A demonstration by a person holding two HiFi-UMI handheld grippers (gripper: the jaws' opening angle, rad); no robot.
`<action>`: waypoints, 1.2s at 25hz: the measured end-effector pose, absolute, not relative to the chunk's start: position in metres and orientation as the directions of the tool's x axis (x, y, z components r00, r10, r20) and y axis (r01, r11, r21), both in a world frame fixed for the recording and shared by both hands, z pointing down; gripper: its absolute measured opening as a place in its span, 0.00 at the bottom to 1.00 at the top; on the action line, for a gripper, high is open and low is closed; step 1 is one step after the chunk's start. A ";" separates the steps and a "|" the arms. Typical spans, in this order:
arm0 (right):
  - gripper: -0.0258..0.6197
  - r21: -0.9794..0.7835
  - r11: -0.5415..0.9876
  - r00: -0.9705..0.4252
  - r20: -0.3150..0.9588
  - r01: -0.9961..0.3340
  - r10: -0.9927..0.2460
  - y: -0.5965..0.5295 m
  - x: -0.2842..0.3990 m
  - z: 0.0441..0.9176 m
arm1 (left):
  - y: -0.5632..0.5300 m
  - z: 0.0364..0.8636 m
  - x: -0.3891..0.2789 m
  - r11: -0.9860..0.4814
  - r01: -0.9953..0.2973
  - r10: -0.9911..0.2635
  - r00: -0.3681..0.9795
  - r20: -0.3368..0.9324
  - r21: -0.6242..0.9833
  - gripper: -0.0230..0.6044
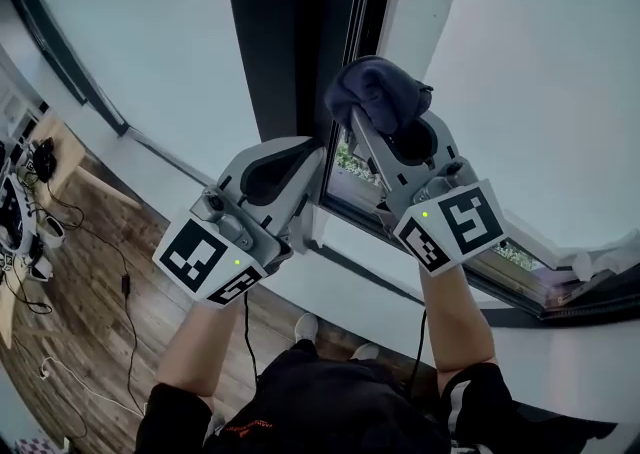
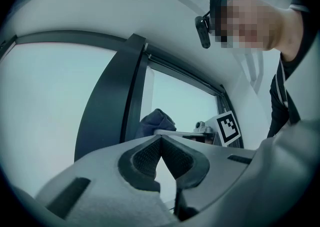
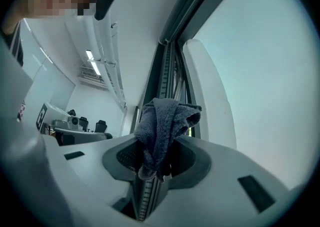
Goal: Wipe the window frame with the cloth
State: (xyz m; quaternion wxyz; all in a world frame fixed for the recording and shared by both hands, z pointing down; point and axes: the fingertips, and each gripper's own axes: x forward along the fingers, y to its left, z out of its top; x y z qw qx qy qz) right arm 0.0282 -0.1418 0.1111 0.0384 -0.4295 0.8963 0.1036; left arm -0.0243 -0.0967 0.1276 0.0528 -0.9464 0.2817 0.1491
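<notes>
A dark blue cloth [image 1: 378,92] is bunched at the tip of my right gripper [image 1: 388,130], which is shut on it and holds it against the dark window frame [image 1: 300,32] beside the open gap. In the right gripper view the cloth [image 3: 162,131] hangs from the jaws of that gripper [image 3: 157,160] in front of the frame's channel [image 3: 167,71]. My left gripper [image 1: 316,150] sits just left of it by the frame, jaws closed together with nothing in them. The left gripper view shows its pads [image 2: 147,157] meeting, with the cloth [image 2: 156,122] and the frame [image 2: 112,106] beyond.
White window sill [image 1: 370,262] runs below the grippers. The gap in the window shows greenery [image 1: 350,164] outside. Wooden floor [image 1: 90,262] with cables [image 1: 125,282] lies far below at left, beside a desk [image 1: 60,157] with gear.
</notes>
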 end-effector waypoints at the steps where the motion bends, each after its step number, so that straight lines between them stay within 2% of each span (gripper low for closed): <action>1: 0.22 0.167 0.603 -0.626 -0.172 -0.780 -0.761 -0.143 0.029 0.099 | -0.096 0.122 -0.023 -0.836 -0.547 -0.512 0.797 -0.319 -0.025 0.07; 11: 0.22 0.259 0.540 -0.598 -0.297 -0.801 -0.745 -0.146 0.041 0.011 | -0.093 0.082 -0.023 -0.831 -0.548 -0.484 0.797 -0.361 -0.096 0.07; 18: 0.22 0.303 0.522 -0.602 -0.333 -0.797 -0.725 -0.145 0.040 -0.020 | -0.092 0.070 -0.023 -0.824 -0.554 -0.477 0.793 -0.378 -0.121 0.07; 30: 0.22 0.295 0.537 -0.611 -0.310 -0.790 -0.729 -0.155 0.033 -0.002 | -0.100 0.082 -0.021 -0.832 -0.545 -0.480 0.799 -0.362 -0.102 0.07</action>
